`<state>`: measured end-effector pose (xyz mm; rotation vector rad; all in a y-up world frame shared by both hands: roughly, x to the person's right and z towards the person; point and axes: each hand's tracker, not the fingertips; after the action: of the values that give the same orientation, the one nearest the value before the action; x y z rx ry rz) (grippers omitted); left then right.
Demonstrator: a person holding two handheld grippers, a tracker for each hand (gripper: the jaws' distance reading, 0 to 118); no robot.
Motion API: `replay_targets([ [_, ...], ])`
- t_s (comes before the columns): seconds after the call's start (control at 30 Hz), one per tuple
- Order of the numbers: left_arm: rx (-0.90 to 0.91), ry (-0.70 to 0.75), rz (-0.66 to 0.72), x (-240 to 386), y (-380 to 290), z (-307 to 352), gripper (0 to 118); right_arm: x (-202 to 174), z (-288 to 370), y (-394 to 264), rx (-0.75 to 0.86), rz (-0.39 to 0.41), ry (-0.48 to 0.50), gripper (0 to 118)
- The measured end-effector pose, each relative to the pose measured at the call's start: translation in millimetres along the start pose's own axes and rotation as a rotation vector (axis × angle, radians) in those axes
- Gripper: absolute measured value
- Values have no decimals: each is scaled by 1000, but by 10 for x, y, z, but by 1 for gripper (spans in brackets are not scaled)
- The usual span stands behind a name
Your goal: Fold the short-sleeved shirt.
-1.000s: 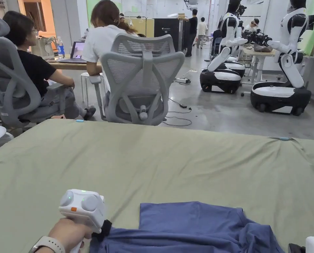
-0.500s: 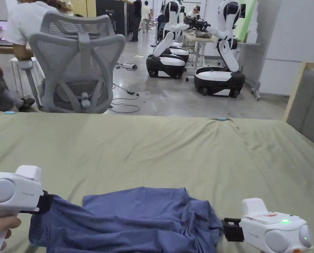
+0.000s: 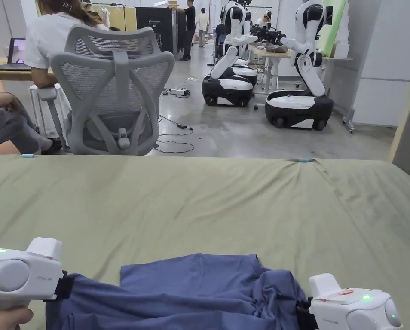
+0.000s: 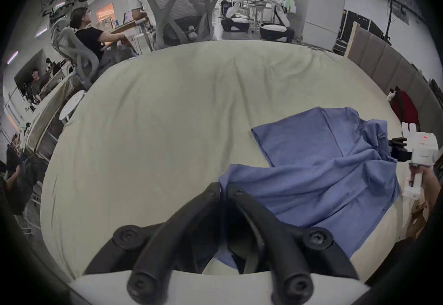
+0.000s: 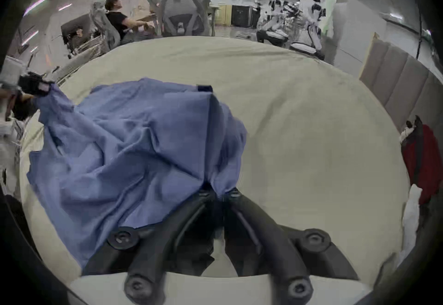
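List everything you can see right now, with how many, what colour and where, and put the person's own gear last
shirt: one, blue, crumpled at the near edge of the bed, stretched between the two grippers
sheet: one, pale green, covering the bed
office chair: one, grey mesh, just past the far edge of the bed
seated person: one, white top, in that chair at a desk
robots: two, white and black, on the floor at the back right
cables: black, on the grey floor behind the chair
bag: one, red, at the right side of the bed
left gripper: one, white body, black jaws, shut on the shirt
right gripper: one, white body, black jaws, shut on the shirt
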<state>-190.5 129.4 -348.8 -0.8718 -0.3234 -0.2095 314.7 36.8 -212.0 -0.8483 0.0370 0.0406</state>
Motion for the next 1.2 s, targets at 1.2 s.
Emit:
replay_targets([
  [1.2, 528, 502, -149, -414, 1923, 1325, 2, 160, 2051, 2313, 469, 3, -641, 6],
])
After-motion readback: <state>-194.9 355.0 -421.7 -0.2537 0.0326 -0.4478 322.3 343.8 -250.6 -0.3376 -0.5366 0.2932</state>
